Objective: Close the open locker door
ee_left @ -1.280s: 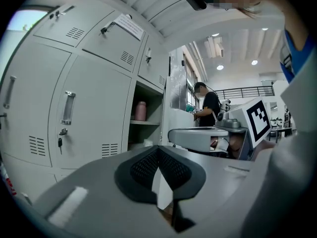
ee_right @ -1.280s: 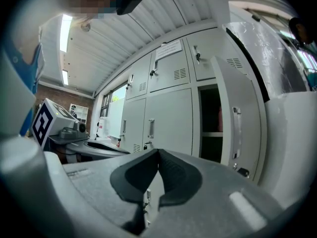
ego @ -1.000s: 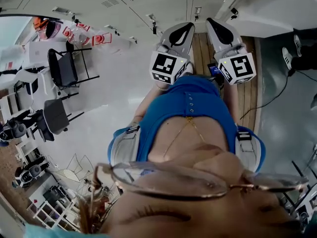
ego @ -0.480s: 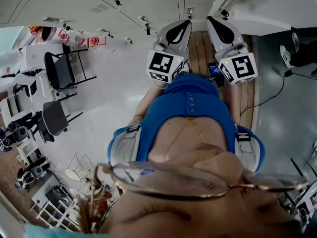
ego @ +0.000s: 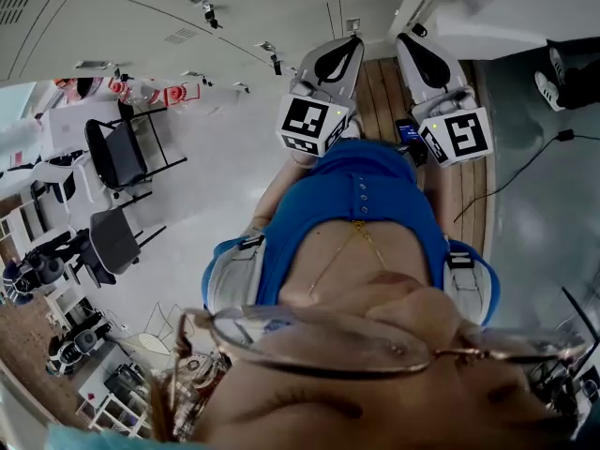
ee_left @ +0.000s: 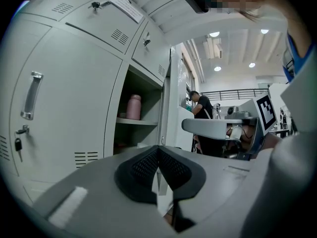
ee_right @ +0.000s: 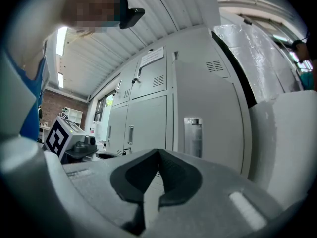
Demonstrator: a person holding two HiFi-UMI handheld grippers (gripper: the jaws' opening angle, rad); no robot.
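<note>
Approach step, door untouched: your left gripper [ee_left: 158,149] and right gripper [ee_right: 158,152], both pinched closed and empty, face the open locker [ee_left: 136,128], whose door [ee_right: 208,108] stands swung out right, so next press its face and swing it shut.

Locker door [ee_left: 168,108]: pale grey sheet metal, open. It stands upright, swung out from the cabinet front, seen nearly edge-on in the left gripper view. It sits on the right side of its compartment [ee_left: 141,133], which is fully exposed. The door is not latched, and nothing touches it.
</note>
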